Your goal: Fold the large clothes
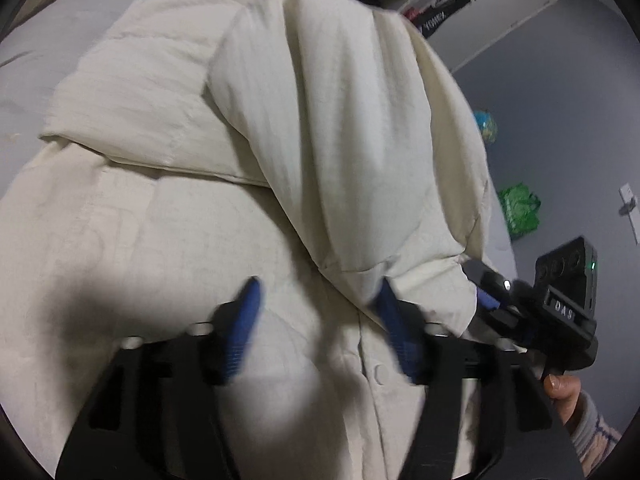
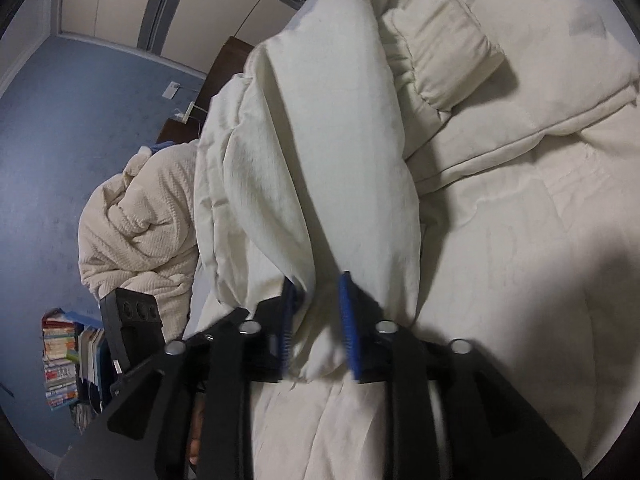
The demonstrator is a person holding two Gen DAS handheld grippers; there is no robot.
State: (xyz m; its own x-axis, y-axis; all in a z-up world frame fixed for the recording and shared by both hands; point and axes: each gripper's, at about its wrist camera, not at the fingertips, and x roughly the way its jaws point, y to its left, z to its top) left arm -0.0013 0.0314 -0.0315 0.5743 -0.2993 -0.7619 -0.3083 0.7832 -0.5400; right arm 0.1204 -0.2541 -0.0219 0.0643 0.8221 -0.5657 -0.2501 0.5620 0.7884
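Left wrist view: the left gripper [image 1: 318,324] has its blue fingers [image 1: 244,328] spread wide over the cream padded coat [image 1: 168,240], nothing pinched between them. The coat's sleeve [image 1: 340,128] runs from 12 o'clock down to the finger at 5 o'clock. Right wrist view: the right gripper [image 2: 316,320] clamps the sleeve cuff [image 2: 320,354] between its blue pads [image 2: 347,320]. The coat spreads from 1 to 5 o'clock; a textured blanket [image 2: 136,220] is heaped at 9 o'clock.

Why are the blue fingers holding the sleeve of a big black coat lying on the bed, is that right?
Not quite: the coat is cream white, not black. The right wrist view shows the blue fingers holding its sleeve on the bed.
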